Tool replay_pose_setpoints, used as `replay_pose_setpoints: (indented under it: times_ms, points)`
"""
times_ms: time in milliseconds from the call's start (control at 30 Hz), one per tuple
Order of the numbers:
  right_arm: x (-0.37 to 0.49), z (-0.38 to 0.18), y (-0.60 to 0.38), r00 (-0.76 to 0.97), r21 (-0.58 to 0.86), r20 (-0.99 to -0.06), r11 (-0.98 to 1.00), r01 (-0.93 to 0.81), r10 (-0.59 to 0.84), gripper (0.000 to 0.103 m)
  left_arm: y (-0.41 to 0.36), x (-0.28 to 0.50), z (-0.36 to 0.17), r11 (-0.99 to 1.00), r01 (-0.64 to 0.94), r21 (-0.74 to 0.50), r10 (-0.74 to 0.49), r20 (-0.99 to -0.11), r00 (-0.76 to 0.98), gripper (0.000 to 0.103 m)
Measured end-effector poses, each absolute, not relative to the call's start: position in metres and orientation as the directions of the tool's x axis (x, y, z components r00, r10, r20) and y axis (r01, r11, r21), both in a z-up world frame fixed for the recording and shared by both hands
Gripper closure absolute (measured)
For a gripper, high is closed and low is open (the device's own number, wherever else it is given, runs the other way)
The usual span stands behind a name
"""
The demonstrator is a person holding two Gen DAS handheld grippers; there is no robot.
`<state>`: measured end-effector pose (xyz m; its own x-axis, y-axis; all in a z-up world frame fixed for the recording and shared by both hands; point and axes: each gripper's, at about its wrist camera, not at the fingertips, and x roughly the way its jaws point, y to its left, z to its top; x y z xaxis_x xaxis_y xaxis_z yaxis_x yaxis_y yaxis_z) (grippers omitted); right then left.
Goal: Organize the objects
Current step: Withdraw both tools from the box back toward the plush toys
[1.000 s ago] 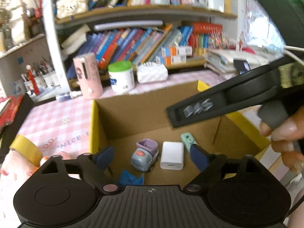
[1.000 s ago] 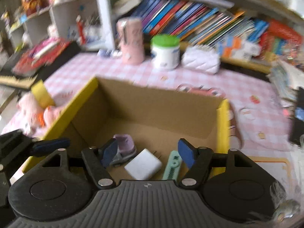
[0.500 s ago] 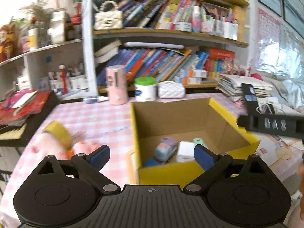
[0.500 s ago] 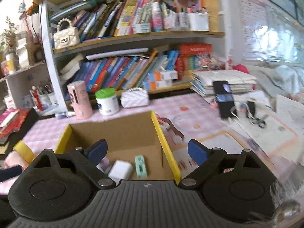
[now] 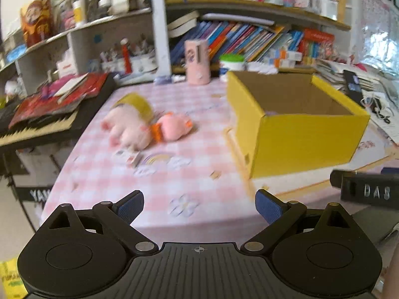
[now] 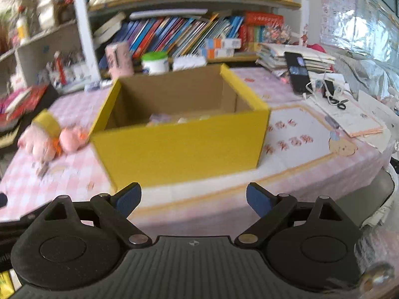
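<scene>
A yellow cardboard box stands open on the pink checked table; it also shows in the right wrist view, with small items barely visible inside. A pink plush toy with a yellow band lies on the table left of the box, and shows in the right wrist view. My left gripper is open and empty, held back at the table's near edge. My right gripper is open and empty, in front of the box.
A pink cylinder and a green-lidded white jar stand behind the box. Bookshelves fill the back. A keyboard with red books lies at the left. A phone, cables and papers lie at the right.
Both grippers have pulled back and away from above the box to the table's near edge. The box interior, seen from above before, is now mostly hidden behind its front wall.
</scene>
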<state>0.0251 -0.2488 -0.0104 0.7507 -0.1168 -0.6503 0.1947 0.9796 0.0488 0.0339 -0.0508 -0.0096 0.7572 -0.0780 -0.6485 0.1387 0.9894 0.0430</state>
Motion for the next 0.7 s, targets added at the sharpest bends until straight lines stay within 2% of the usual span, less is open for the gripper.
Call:
replay_pose_setpoints:
  times_ms: [133, 700]
  points:
    - [0.013, -0.017, -0.219, 0.729, 0.028, -0.680, 0.990, 0.136, -0.081, 0.012, -0.026, 0.023, -0.011, 0.994, 0.103, 0.032, -0.056, -0.672, 0.739, 0.006]
    - [-0.012, -0.013, -0.141, 0.738, 0.054, -0.674, 0.998, 0.024, 0.019, 0.011, 0.037, -0.014, -0.006, 0.997, 0.071, 0.032, -0.033, -0.654, 0.756, 0.006]
